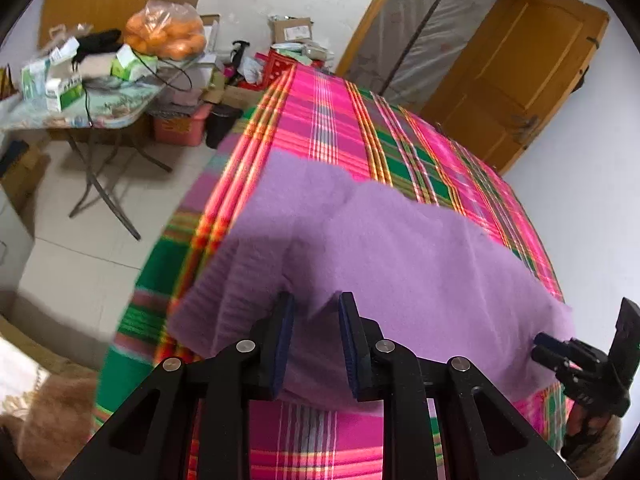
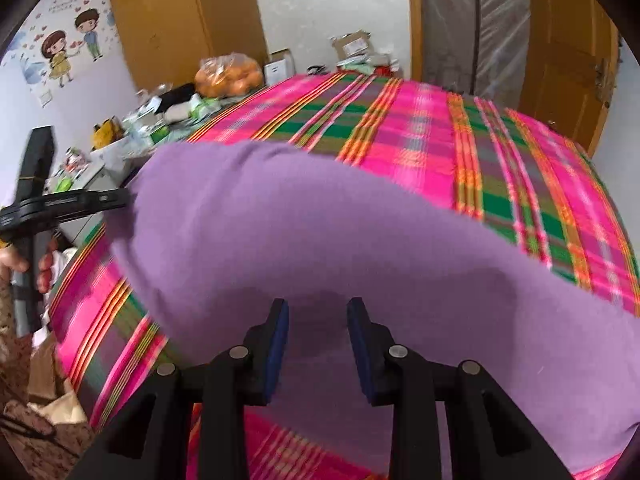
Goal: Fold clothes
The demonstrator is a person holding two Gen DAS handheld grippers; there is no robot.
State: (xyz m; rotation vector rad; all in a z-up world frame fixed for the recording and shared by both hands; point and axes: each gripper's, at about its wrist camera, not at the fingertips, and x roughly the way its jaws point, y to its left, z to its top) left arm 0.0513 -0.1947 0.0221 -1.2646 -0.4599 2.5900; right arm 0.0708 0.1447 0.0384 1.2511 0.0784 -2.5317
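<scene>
White-walled bedroom with pale floor tiles, wooden door [image 1: 520, 80] ajar at 2 o'clock in the left wrist view. Filling the middle of both views, bed [image 1: 332, 120] under a pink, green and orange plaid sheet. Draped over the near end of that bed, from 9 o'clock round to 4 o'clock in the right wrist view, purple garment [image 2: 320, 232], soft and fuzzy, its near edge raised off the sheet and stretched between the two tools. Blurred by motion along its far edge.

Beside the bed at 10 o'clock in the left wrist view, folding desk [image 1: 112, 122] on crossed metal legs, crowded with a clear bag of oranges [image 1: 168, 34] and green-and-white boxes [image 1: 60, 88]. Cardboard boxes and a red crate on the floor beyond, toward 12 o'clock. Cartoon couple sticker [image 2: 60, 56] on the wall at 10 o'clock in the right wrist view.

Left tool [image 1: 316, 308] at 6 o'clock of its own view, narrowed, purple fabric bunched between the blue pads; seen from the right wrist view at 9 o'clock, tip pinched on the garment's corner, hand [image 2: 12, 260] around the handle. Right tool [image 2: 318, 312] likewise narrowed on a fold of the garment's near edge.
</scene>
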